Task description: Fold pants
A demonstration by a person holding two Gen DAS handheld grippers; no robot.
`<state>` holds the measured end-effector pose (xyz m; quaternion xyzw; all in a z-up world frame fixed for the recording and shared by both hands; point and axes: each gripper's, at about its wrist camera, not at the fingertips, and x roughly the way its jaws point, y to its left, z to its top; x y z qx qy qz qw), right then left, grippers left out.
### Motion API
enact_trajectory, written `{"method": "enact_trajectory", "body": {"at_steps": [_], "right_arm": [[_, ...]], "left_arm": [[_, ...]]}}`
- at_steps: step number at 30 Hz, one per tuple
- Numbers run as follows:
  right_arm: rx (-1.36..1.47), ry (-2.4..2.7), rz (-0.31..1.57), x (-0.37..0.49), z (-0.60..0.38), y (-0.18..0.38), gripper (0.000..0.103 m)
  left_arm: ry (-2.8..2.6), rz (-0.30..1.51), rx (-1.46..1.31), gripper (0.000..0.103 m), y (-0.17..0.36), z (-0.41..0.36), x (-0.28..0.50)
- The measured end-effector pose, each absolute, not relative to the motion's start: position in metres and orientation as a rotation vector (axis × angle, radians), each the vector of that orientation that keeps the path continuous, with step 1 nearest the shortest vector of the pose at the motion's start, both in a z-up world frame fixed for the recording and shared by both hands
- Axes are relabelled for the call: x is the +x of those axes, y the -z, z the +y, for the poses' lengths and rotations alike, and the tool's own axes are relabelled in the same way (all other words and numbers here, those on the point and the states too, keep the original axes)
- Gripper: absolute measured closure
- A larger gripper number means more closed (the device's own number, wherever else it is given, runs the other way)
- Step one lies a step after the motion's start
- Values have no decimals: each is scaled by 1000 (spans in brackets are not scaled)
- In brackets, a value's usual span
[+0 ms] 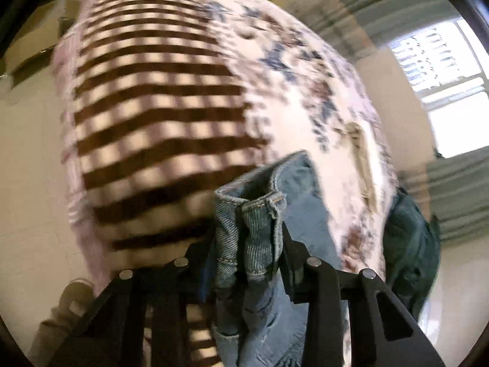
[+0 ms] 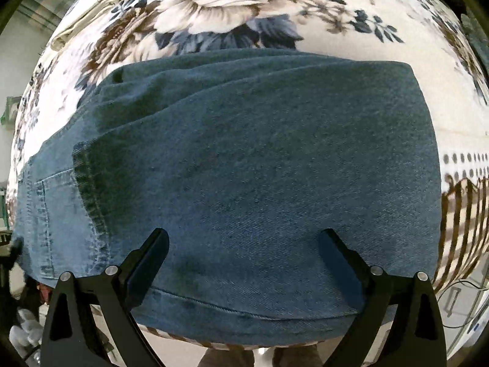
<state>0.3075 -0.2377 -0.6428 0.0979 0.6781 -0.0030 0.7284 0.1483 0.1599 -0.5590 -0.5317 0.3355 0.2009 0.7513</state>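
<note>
Blue denim pants (image 2: 259,165) lie folded on a floral bedspread (image 2: 229,15), filling the middle of the right wrist view. My right gripper (image 2: 243,244) is open, with its fingers (image 2: 152,250) spread over the near hem of the pants. In the left wrist view my left gripper (image 1: 247,244) is shut on the pants' waistband (image 1: 259,214) and holds that bunched denim lifted above the bedspread (image 1: 305,107). The view is motion-blurred.
The bedspread has a brown striped border (image 1: 152,107) along one side. A window (image 1: 443,76) with grey-green curtains (image 1: 458,198) stands beyond the bed. A dark green cloth (image 1: 409,244) lies at the bed's edge. Pale floor (image 1: 30,183) surrounds the bed.
</note>
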Motion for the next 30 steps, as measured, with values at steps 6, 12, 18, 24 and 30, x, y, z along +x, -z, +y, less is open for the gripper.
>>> {"method": "enact_trajectory", "body": {"at_steps": [6,12,18,24,30], "right_arm": [[173,20,1506,314,-229,647,3],[162,35,1505,315,-229,649,3],[158,78,1474,321,-222,644,3],[251,64,1412,309,-263,617,3],[290,95,1368,296,-339,590,3]], "left_arm": [[-427,781,-1296,63,617,193,171],[-394,733,-1211,81,593,190,182],[-235,672,-978,84,501,145,187],[-82,654,-806,84,419,57,195],[97,720,-612,85,389,-83,214]]}}
